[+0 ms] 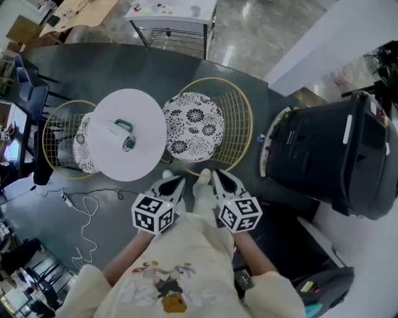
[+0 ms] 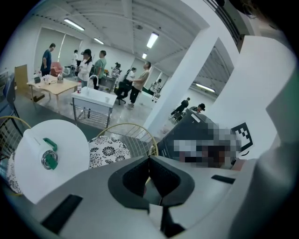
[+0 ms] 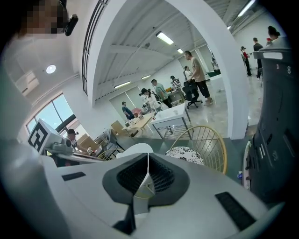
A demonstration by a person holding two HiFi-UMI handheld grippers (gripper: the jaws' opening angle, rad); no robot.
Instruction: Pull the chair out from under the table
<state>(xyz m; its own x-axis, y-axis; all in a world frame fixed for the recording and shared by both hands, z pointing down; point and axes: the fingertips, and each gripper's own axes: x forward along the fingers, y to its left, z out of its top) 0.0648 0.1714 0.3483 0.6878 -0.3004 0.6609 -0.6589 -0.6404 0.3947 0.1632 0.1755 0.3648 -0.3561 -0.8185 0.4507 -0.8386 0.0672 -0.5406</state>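
The chair [image 1: 194, 124], a gold wire frame with a black-and-white flowered cushion, stands just right of the round white table [image 1: 146, 163], out from under its top. My left gripper [image 1: 176, 180] and right gripper [image 1: 217, 175] meet its near rim side by side. In the right gripper view the right gripper [image 3: 148, 156] has its jaws shut with a strip of gold wire [image 3: 144, 190] between the pads. The left gripper [image 2: 149, 158] also has its jaws together, tips at the gold rim, with the cushion [image 2: 108, 150] beyond. A white jug with a green lid [image 1: 118, 135] lies on the table.
A second gold wire chair [image 1: 59, 140] sits at the table's left, partly under it. A big black machine [image 1: 336, 149] stands close on the right. A white cable [image 1: 87, 211] lies on the floor at the left. A white trolley [image 1: 174, 15] stands behind; people [image 2: 86, 65] are far off.
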